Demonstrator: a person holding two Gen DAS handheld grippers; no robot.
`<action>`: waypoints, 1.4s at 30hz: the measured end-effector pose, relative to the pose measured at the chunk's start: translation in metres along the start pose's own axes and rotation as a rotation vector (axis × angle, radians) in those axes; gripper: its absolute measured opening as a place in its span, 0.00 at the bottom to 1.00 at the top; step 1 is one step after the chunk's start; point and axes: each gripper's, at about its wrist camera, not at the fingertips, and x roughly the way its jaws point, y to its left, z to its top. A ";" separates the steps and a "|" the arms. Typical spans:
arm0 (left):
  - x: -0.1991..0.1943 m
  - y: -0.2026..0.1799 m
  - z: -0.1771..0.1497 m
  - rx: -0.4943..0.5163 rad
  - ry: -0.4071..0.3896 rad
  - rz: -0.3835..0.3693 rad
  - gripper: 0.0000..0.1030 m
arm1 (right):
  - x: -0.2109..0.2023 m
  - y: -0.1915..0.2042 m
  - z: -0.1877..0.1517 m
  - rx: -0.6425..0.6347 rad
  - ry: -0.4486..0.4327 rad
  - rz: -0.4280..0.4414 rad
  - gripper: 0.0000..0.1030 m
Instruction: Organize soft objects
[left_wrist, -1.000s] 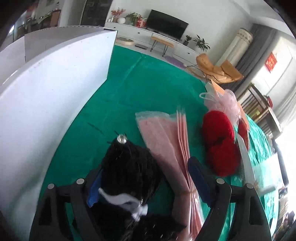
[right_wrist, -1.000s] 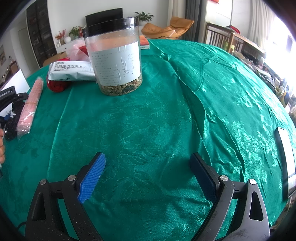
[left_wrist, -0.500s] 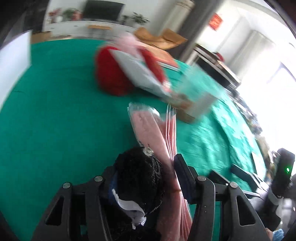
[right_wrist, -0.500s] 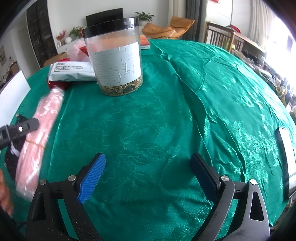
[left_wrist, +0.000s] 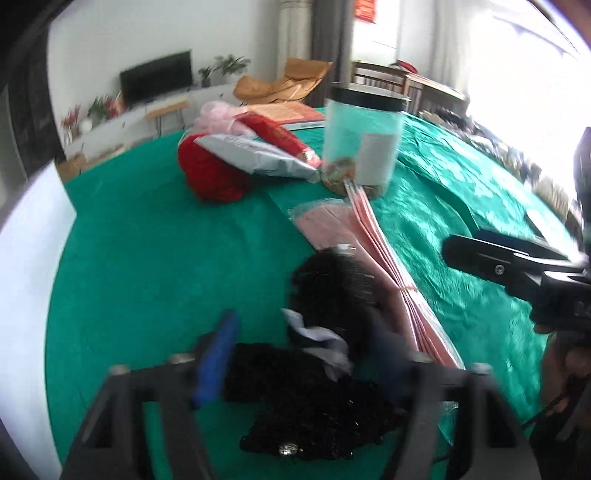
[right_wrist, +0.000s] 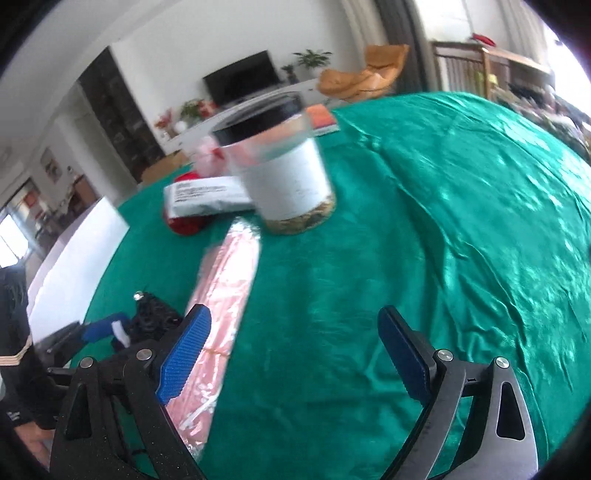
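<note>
- Green embossed tablecloth (right_wrist: 424, 229) covers the table; living room behind with a TV (right_wrist: 242, 78), an orange chair (right_wrist: 365, 75) and plants.
- White board (right_wrist: 79, 254) stands upright at the table's left edge.
- Left gripper (left_wrist: 299, 354): jaws have just been closing around the black lacy fabric (left_wrist: 332, 295), which bunches between the blue pads with a white tag (left_wrist: 321, 338) showing. Left pad appears slightly clear of the cloth; frame is motion-blurred, so cannot tell if it is pinched.
- Black fabric lies on the cloth, touching the pink packet stack (right_wrist: 225, 295) bound with a rubber band, just to its right.
- Pink stack's far end reaches close to the clear jar (right_wrist: 284, 166) with black lid; jar is upright, with dried contents at the bottom.
- Red yarn ball (left_wrist: 212, 173) sits left of the jar, with a silver-white pouch (left_wrist: 258, 155) leaning on it.
- Right gripper (right_wrist: 291, 354): jaws wide apart, nothing between them, over bare cloth right of the pink stack.
</note>
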 end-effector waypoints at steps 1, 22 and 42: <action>-0.001 -0.004 0.000 0.022 0.003 0.030 0.35 | -0.001 0.010 -0.002 -0.041 0.000 0.024 0.90; 0.018 0.071 -0.009 -0.290 0.021 0.019 0.95 | 0.002 -0.023 -0.014 0.099 0.228 -0.244 0.39; 0.033 0.038 -0.003 -0.134 0.101 0.102 1.00 | 0.042 -0.043 0.019 -0.089 0.116 -0.330 0.84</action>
